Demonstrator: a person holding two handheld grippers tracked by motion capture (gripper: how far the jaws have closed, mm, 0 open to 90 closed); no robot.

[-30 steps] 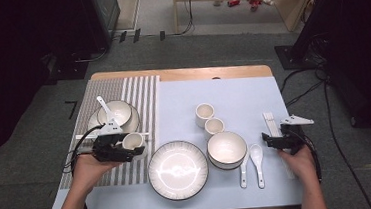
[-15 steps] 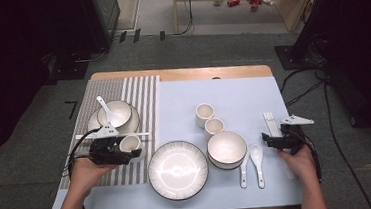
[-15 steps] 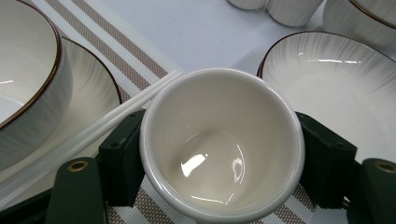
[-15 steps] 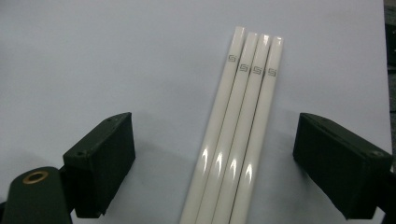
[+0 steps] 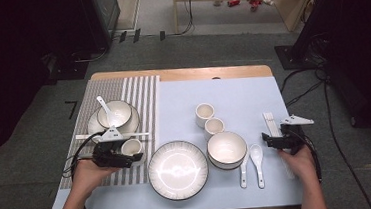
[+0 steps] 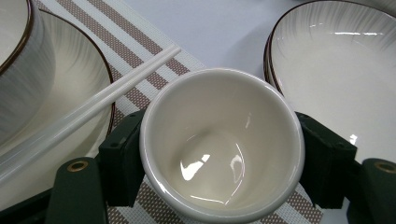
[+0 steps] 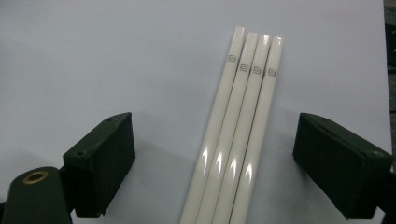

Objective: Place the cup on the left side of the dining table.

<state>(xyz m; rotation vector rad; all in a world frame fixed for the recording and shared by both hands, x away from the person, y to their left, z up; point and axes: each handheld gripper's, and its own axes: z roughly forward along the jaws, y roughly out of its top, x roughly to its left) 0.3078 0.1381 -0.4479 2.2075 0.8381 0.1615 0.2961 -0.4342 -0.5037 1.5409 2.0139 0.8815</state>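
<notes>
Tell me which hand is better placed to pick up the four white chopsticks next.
Right. The right tool already hovers open over the chopsticks, which lie between its jaws untouched. The left tool is busy, its jaws closed on the small cup at the table's far side.

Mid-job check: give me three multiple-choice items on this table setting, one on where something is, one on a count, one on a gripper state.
1. Where is the small cup that the left gripper has?
A. On the striped mat
B. Inside the large plate
C. On the floor

2. How many white chopsticks lie side by side ahead of the right gripper?
A. Two
B. Four
C. Six

3. How do the right gripper's jaws stand?
A. Clamped on the chopsticks
B. Shut on a spoon
C. Open, one on each side of the chopsticks

1 A: stripes show beneath the cup.
2 B: four marked tips line up.
3 C: bare tablecloth shows between each jaw and the sticks.
</notes>
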